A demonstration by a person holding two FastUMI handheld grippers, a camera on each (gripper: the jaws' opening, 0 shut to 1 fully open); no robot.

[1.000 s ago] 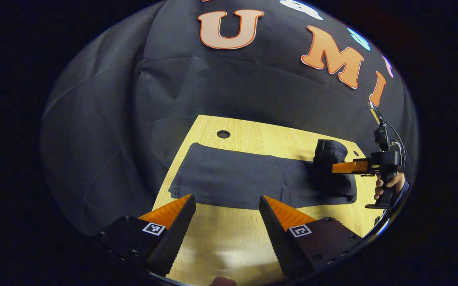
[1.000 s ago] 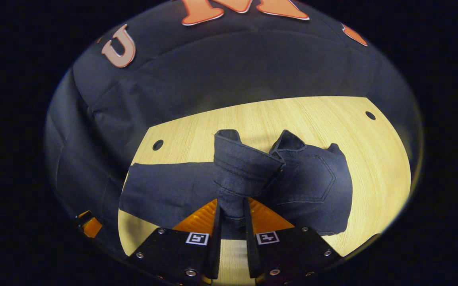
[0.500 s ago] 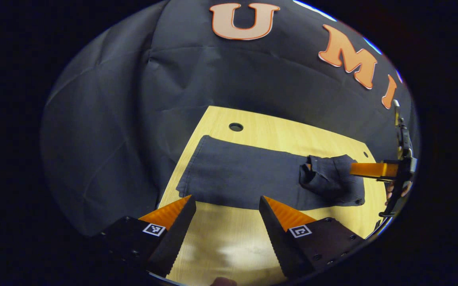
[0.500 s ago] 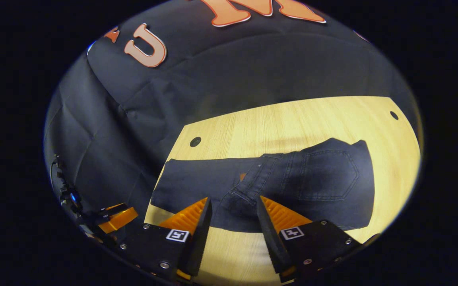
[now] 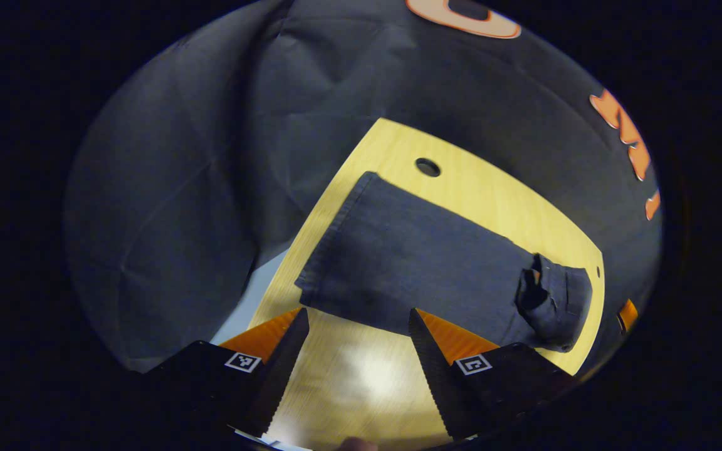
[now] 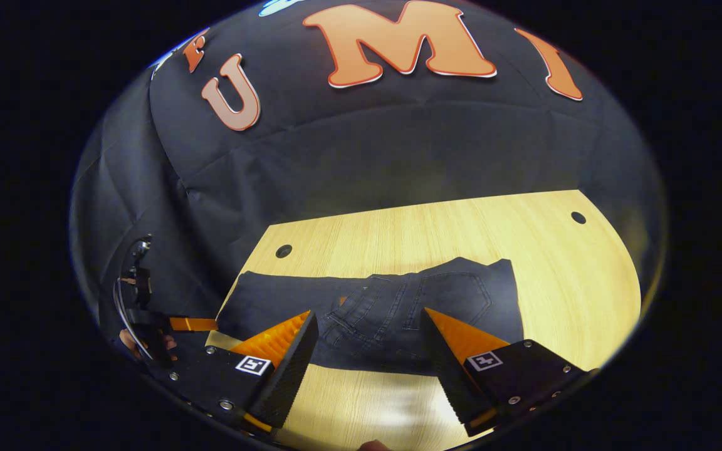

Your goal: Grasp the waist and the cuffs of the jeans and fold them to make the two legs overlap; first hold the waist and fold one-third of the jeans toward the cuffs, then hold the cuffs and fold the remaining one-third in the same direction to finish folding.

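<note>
Dark blue jeans point(image 5: 423, 257) lie flat along the wooden table point(image 5: 480, 200). In the left gripper view the cuffs point(image 5: 331, 250) are at the left end and the waist point(image 5: 555, 294) lies folded back over the legs at the right end. My left gripper point(image 5: 358, 316) is open, just short of the jeans' near edge by the cuffs. In the right gripper view the folded waist part of the jeans point(image 6: 392, 300) shows its back pockets. My right gripper point(image 6: 368, 315) is open and holds nothing, a little in front of that fold.
The table point(image 6: 461, 232) has small round holes near its far corners point(image 6: 284, 251) point(image 6: 578, 217). Black cloth walls close in behind and to the left. The left gripper point(image 6: 192, 324) and the hand holding it show at the far left of the right gripper view.
My right gripper opened and let go of the waist, which dropped flat onto the legs, then drew back. My left gripper, still open, swung closer to the cuff end.
</note>
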